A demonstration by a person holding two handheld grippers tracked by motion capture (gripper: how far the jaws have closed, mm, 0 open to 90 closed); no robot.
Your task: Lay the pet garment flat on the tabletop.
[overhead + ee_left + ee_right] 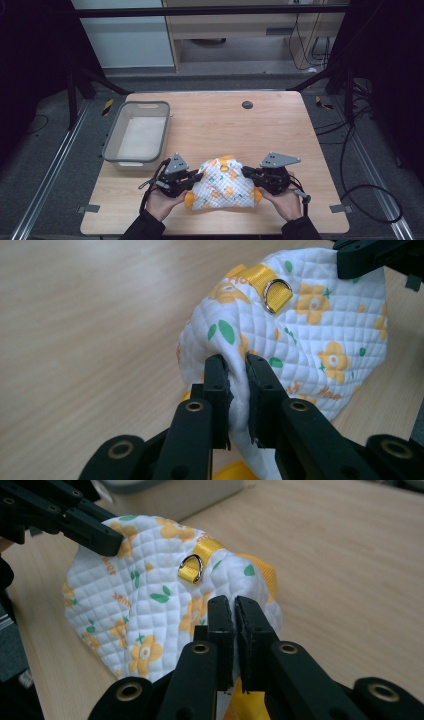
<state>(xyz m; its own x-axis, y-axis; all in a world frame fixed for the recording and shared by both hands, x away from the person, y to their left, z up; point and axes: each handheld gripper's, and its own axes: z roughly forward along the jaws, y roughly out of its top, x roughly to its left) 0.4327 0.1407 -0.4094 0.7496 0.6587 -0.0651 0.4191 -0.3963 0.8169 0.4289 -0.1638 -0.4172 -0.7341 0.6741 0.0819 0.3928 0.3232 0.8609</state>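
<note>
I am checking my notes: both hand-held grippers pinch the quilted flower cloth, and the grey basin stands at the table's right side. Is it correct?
Not quite. The grey basin stands at the table's left side, as the high view shows. The left hand-held gripper and right hand-held gripper do pinch the quilted flower cloth.

left hand [159,199] enters at the table's near edge, left of middle, holding left gripper [196,179], jaws pointing right, pinched on a fold of fabric | right hand [286,200] enters at near edge, right of middle, holding right gripper [246,172], jaws pointing left, nearly closed on fabric | grippers face each other
</note>
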